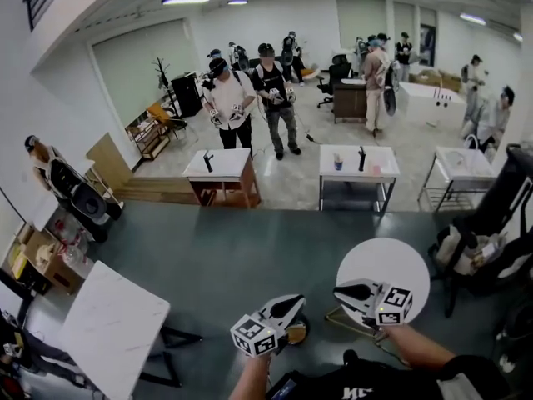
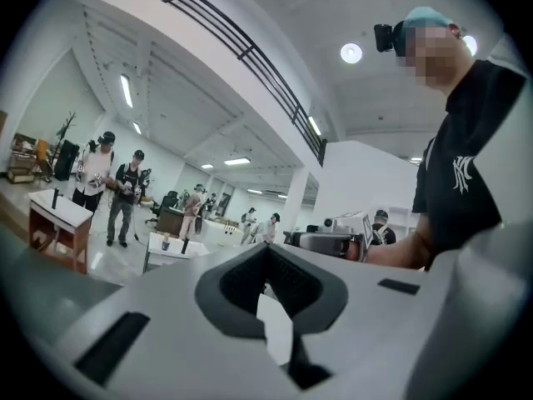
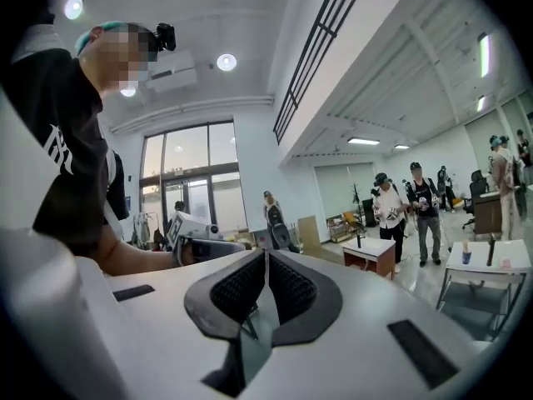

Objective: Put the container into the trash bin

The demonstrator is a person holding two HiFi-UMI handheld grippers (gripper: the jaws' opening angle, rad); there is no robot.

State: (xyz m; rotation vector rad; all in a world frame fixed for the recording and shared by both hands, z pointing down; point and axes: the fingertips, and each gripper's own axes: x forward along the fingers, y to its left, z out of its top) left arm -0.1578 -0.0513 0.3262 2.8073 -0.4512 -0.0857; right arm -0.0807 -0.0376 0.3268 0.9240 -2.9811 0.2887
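Pressing its dark ribbed pads together on nothing, the left gripper (image 2: 266,250) points level; the right gripper (image 3: 266,254) is likewise closed and empty. Behind both, the person's black T-shirt (image 2: 466,165) bears a white emblem that reads as "NY". Where the container lies cannot be told.

In front of you is a round white table (image 1: 376,259), and a square white table (image 1: 112,327) is low on your left. Far off, a person in white (image 1: 229,98) and a person in black (image 1: 275,90) stand behind a small wooden table (image 1: 218,167). A blue cup (image 1: 338,163) sits near the left edge of the next white table (image 1: 376,162).
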